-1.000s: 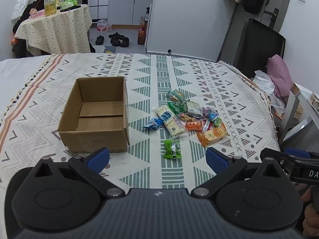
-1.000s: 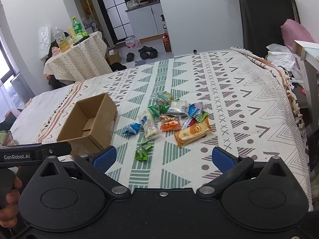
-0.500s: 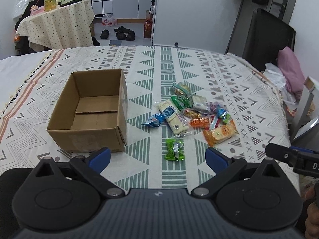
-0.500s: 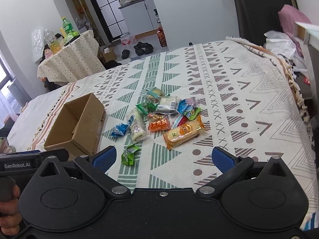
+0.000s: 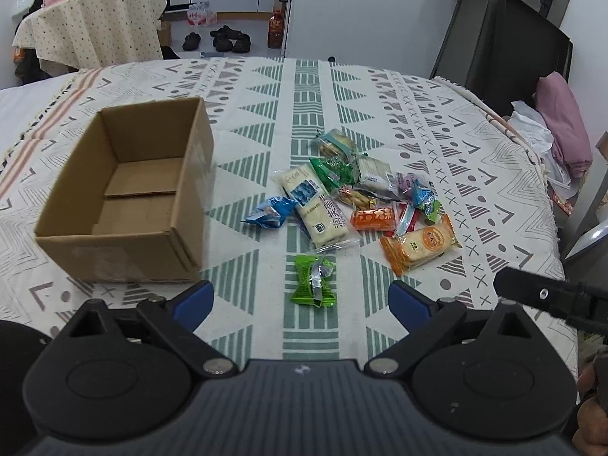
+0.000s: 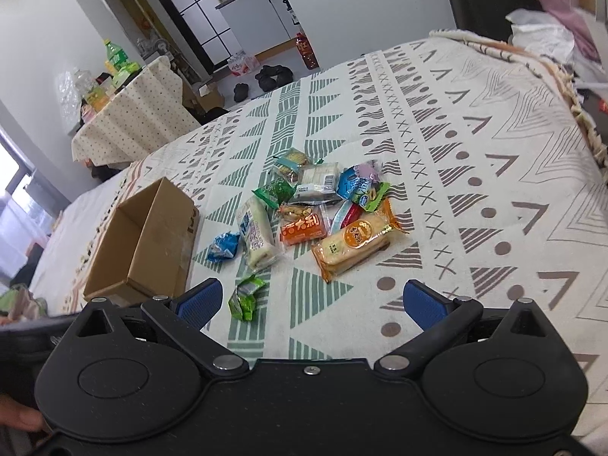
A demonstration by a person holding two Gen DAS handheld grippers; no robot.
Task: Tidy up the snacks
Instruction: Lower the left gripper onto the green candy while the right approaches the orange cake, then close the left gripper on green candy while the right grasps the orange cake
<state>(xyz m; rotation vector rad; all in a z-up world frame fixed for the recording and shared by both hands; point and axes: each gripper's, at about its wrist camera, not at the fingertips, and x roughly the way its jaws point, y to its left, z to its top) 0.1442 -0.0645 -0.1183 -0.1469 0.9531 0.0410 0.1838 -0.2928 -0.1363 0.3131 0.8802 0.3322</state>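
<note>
snacks (image 5: pixel 357 205) lie ahead of both spread tools.

Both tongs, left (image 5: pixel 300 298) and right (image 6: pixel 309 300), gape wide, holding nothing.

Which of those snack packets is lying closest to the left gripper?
The small bright-green packet, lying alone on the cloth just ahead of the left gripper; the other snacks sit bunched farther back.
</note>
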